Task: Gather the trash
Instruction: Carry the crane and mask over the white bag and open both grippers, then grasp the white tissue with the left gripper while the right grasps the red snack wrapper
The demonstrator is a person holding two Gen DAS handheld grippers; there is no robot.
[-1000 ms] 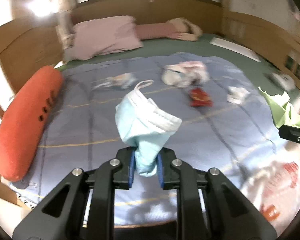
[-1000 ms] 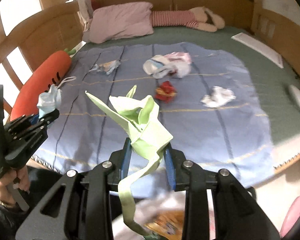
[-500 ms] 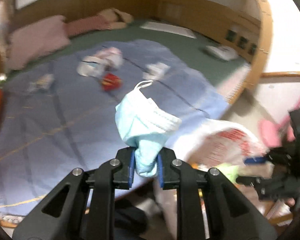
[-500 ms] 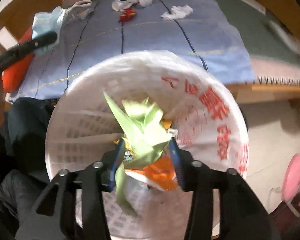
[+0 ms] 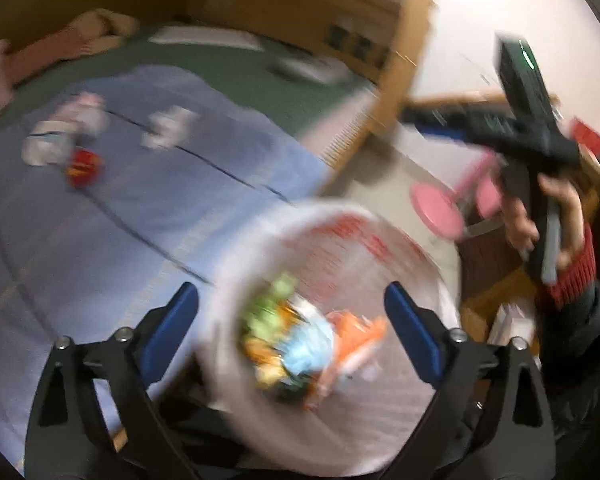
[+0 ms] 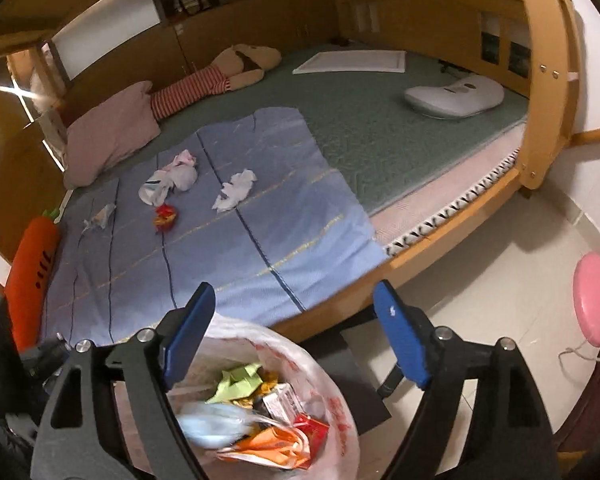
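Right wrist: blue mask [image 6: 214, 424] inside trash bag [image 6: 340, 412].

Left tool [image 5: 292, 328], bottom of the left wrist view: black angular plastic arms, blue pads on the inner faces, silver screws at the joints. Right tool [image 6: 294, 332], bottom of the right wrist view: same build, black arms, blue pads, silver screws. At right of the left wrist view, the right hand [image 5: 548, 220] has a red knit cuff [image 5: 572, 276] over a dark sleeve [image 5: 580, 332]; a black handheld body there carries a small green light.
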